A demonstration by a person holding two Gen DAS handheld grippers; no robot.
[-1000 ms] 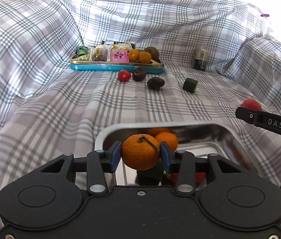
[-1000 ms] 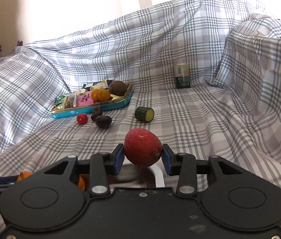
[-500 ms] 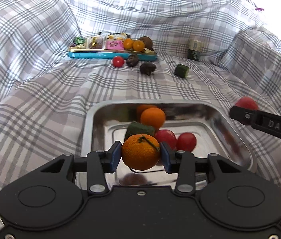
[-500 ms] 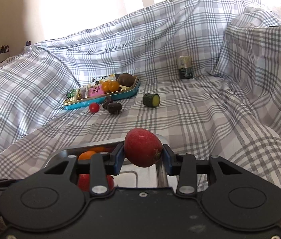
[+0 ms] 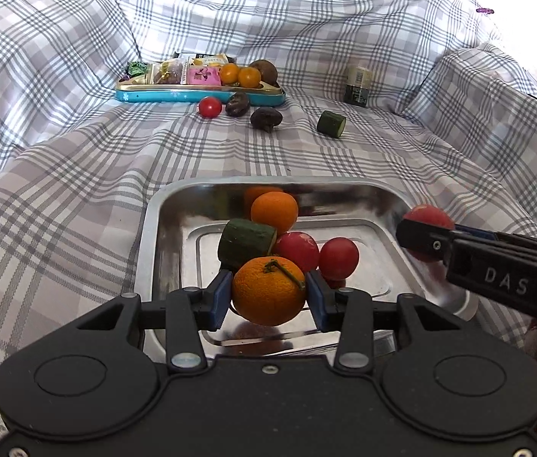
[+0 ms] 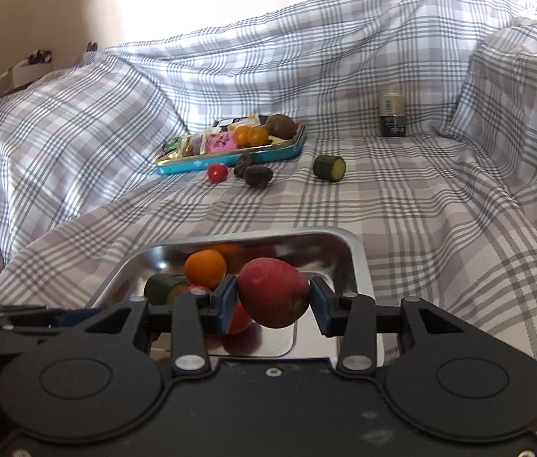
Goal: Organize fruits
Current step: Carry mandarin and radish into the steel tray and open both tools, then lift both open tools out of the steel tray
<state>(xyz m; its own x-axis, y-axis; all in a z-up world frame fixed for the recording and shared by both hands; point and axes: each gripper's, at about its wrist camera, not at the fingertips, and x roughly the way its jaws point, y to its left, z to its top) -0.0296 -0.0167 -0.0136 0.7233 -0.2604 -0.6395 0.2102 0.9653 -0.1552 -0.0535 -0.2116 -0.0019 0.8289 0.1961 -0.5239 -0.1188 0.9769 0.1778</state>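
Observation:
My left gripper (image 5: 268, 295) is shut on an orange mandarin (image 5: 268, 291) and holds it above the near part of the steel tray (image 5: 150, 228). The tray holds another mandarin (image 5: 274, 211), a cucumber piece (image 5: 245, 242) and two red fruits (image 5: 339, 257). My right gripper (image 6: 273, 299) is shut on a red fruit (image 6: 273, 291) above the tray's right side (image 6: 356, 262); it also shows in the left wrist view (image 5: 426, 215). Loose on the cloth lie a cherry tomato (image 5: 209, 106), two dark fruits (image 5: 266, 118) and a cucumber piece (image 5: 331, 123).
A teal tin tray (image 5: 192, 95) at the back holds snack packets, two small oranges and a brown fruit. A small dark jar (image 5: 358, 85) stands at the back right. The checked cloth rises in folds at the left, back and right.
Both grippers have risen and tilted down over the steel tray, each still holding its fruit. The tray's inside has come fully into view.

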